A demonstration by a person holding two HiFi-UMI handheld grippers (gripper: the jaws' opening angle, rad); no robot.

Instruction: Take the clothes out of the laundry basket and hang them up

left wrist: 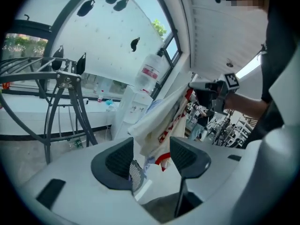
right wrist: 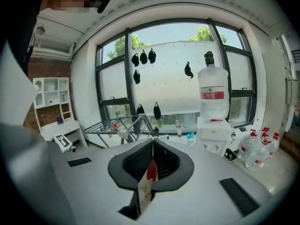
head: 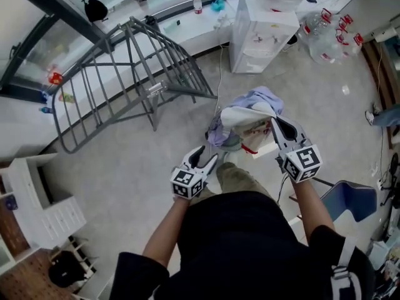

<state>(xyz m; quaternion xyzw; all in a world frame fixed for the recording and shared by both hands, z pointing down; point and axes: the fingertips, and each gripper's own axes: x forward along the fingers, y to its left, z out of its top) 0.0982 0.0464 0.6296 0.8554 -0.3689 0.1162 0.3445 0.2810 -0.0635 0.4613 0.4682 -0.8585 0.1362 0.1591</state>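
Note:
My right gripper [head: 275,122] is shut on the edge of a white garment with red print [head: 249,129] and holds it up over a heap of lavender and white clothes [head: 251,99] on the floor. In the right gripper view a strip of that garment [right wrist: 151,171] is pinched between the closed jaws. My left gripper [head: 210,159] is lower and to the left, with its jaws open. In the left gripper view the garment [left wrist: 159,118] hangs just beyond the open left gripper [left wrist: 150,159], untouched by the pads, with the right gripper [left wrist: 212,92] above it.
A grey folding drying rack [head: 125,74] stands to the far left by the window ledge. A white water dispenser [head: 261,33] and several water bottles [head: 331,35] are at the back right. A blue chair [head: 355,200] is at my right, white shelving [head: 37,199] at my left.

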